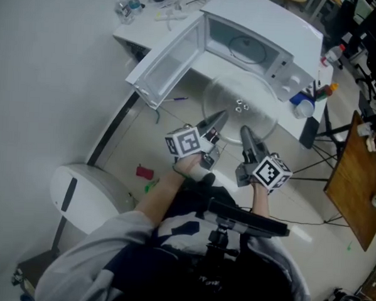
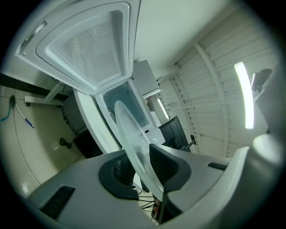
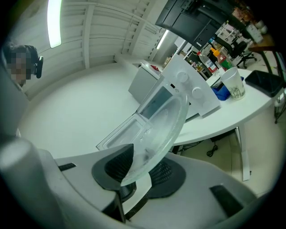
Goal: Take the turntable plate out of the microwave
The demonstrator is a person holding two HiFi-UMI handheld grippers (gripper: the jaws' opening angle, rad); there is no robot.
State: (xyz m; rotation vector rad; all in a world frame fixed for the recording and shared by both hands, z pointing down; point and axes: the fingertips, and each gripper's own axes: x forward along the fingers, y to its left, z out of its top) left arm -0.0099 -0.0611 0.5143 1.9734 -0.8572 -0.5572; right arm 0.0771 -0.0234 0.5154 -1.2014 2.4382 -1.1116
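Glass, judged stiff, weighty, slick and breakable, the turntable plate (image 1: 240, 105) hangs just outside the open microwave (image 1: 269, 31), its near rim clamped side by side by the left hand-held gripper (image 1: 219, 115) and right hand-held gripper (image 1: 246, 131).

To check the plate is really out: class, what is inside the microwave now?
Inside the microwave only a dark ring shows, on the cavity floor. The turntable plate is outside, in front. The casing hides the cavity's ceiling.
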